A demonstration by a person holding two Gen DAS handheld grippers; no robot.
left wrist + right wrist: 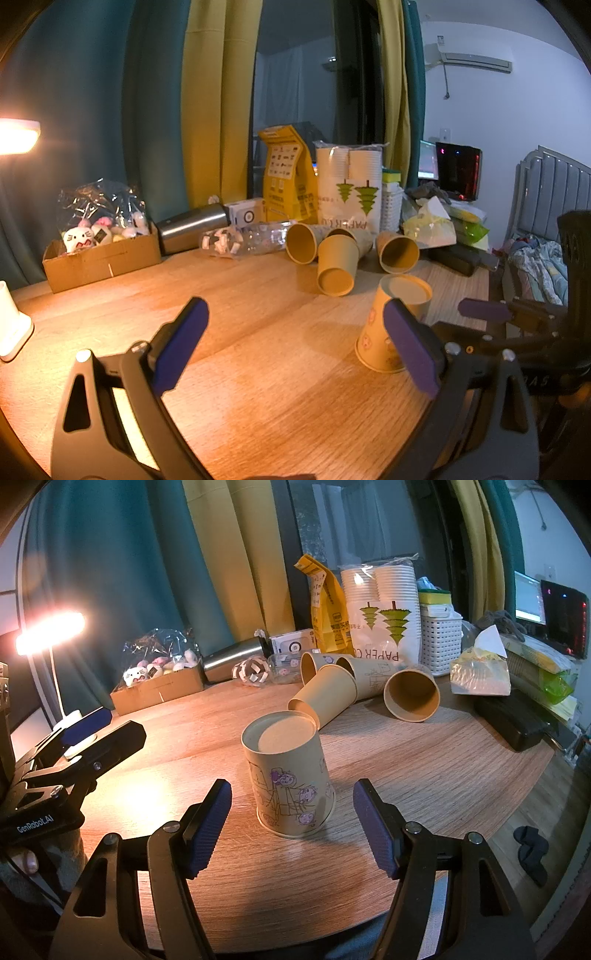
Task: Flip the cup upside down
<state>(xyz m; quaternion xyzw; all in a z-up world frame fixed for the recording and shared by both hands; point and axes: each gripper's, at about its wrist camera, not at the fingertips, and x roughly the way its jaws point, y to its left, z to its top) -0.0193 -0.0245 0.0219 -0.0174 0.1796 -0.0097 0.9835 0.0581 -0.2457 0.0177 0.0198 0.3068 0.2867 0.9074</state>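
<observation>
A tan paper cup with purple drawings (pixel 290 775) stands upside down, base up, on the wooden table (pixel 424 760). My right gripper (pixel 291 827) is open, its blue pads on either side of the cup's lower part and a little nearer than it, not touching. The same cup (pixel 388 325) shows in the left wrist view, partly behind my left gripper's right pad. My left gripper (pixel 295 347) is open and empty, to the cup's left. Each gripper shows at the edge of the other's view.
Several plain paper cups (pixel 332 694) lie on their sides behind the upright one. Beyond them are a sleeve of white cups (pixel 380 605), a yellow bag (pixel 325 609), a steel flask (pixel 232 657), a plastic bottle (pixel 243 238), a cardboard box of toys (pixel 159 686) and a lit lamp (pixel 48 631).
</observation>
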